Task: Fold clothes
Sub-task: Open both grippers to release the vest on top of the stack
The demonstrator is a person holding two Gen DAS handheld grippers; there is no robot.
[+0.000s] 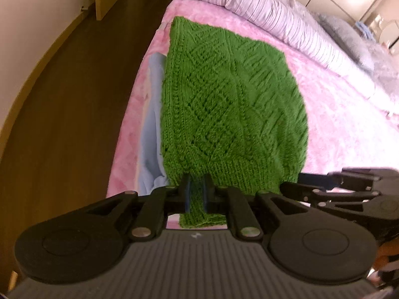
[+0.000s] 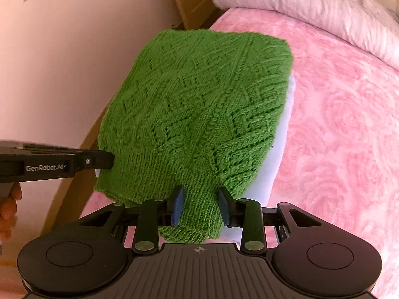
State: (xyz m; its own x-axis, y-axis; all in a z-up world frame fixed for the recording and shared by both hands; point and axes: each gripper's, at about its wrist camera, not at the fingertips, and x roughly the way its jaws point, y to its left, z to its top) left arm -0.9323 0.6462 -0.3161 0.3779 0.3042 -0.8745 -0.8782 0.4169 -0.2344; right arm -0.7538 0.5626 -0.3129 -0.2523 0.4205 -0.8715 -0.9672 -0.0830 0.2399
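Carrying the green knit [image 1: 232, 104] over the bed [image 1: 336, 124].
Left gripper [image 1: 197, 194] and right gripper [image 2: 199, 205] each clench its near hem; next, lay it flat, then release.

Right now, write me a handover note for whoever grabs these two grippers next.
Left gripper: pads pinch a narrow bunch of the green knitted sweater's near edge.
Right gripper: jaws wider, pads pressing a thicker fold of the same edge further along.
The sweater hangs from both grips over the edge of the pink fleece blanket, above a pale blue garment. Striped duvet is bunched at the back.
Done: the sweater looks already folded over into a compact panel.
Left: probably lay it down flat, release both grips, then check whether the blue garment needs folding.
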